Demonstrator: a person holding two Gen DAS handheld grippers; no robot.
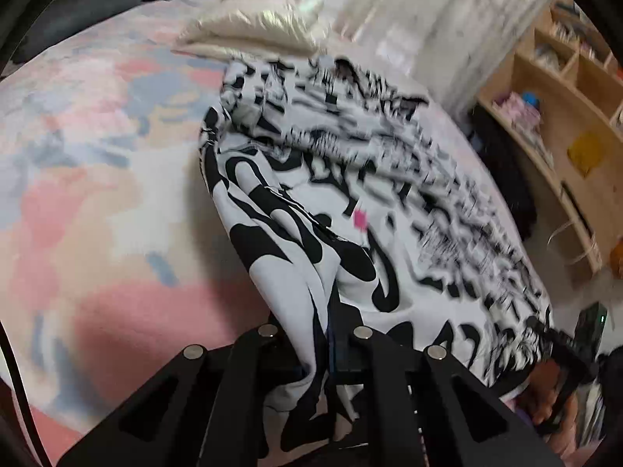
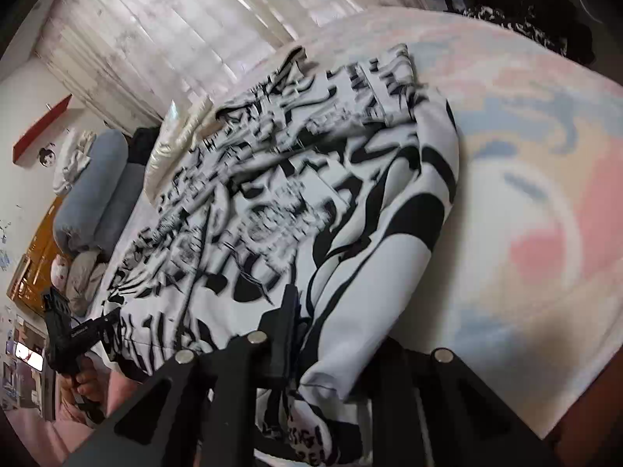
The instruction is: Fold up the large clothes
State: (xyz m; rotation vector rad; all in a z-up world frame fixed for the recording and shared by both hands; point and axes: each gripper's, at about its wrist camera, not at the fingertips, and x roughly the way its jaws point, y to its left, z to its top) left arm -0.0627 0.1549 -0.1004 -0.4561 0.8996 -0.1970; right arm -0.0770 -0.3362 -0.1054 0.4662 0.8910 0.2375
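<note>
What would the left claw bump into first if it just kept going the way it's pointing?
Most likely the black-and-white printed garment it is already shut on: the cloth runs straight ahead of the left claw. Under that lies the pastel bedspread; depth is hard to judge.

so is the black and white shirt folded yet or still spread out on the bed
Mostly spread, not yet folded: the shirt lies open across the bed, with its near edge bunched and pinched in both the left gripper and right gripper.

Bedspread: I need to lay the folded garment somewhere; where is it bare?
Bare pastel bedspread lies on the left gripper's side of the black-and-white garment, up to the cream pillow. It is also bare on the right gripper's side.
</note>
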